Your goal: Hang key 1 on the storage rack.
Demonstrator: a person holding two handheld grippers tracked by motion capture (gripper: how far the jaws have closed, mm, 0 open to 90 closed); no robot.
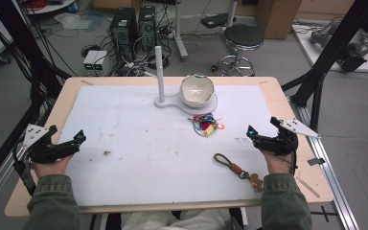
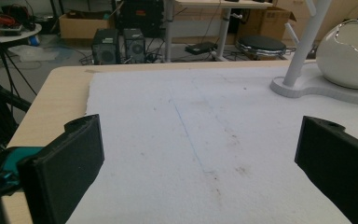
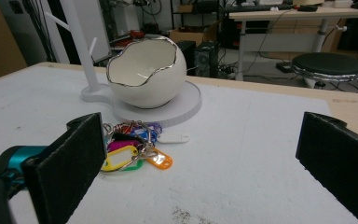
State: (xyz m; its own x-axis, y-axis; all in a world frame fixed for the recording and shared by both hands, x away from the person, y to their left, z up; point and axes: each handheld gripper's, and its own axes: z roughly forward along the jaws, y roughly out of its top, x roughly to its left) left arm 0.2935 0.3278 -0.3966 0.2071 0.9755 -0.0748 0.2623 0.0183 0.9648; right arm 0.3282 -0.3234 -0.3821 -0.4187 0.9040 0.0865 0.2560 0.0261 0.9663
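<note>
Both grippers rest wide open and empty at the table's edges.

The right gripper (image 1: pixel 261 132) has its jaws spread toward the bunch of coloured key tags (image 3: pixel 133 149), which lies just before the egg-shaped bowl (image 1: pixel 197 90), itself empty, on its white stand (image 1: pixel 206 106). The left gripper (image 1: pixel 67 139) faces bare white mat (image 1: pixel 139 143). A leather key strap (image 1: pixel 235 167) lies near the right hand; a stool (image 1: pixel 243 38) and computers (image 1: pixel 134 28) stand behind.

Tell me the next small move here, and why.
Probably ease the right gripper forward toward the bunch of coloured key tags. Its jaws stand wide open with nothing between them, and the tags lie loose on the white mat just ahead of it, in front of the egg-shaped bowl. The left gripper is farther off.
</note>
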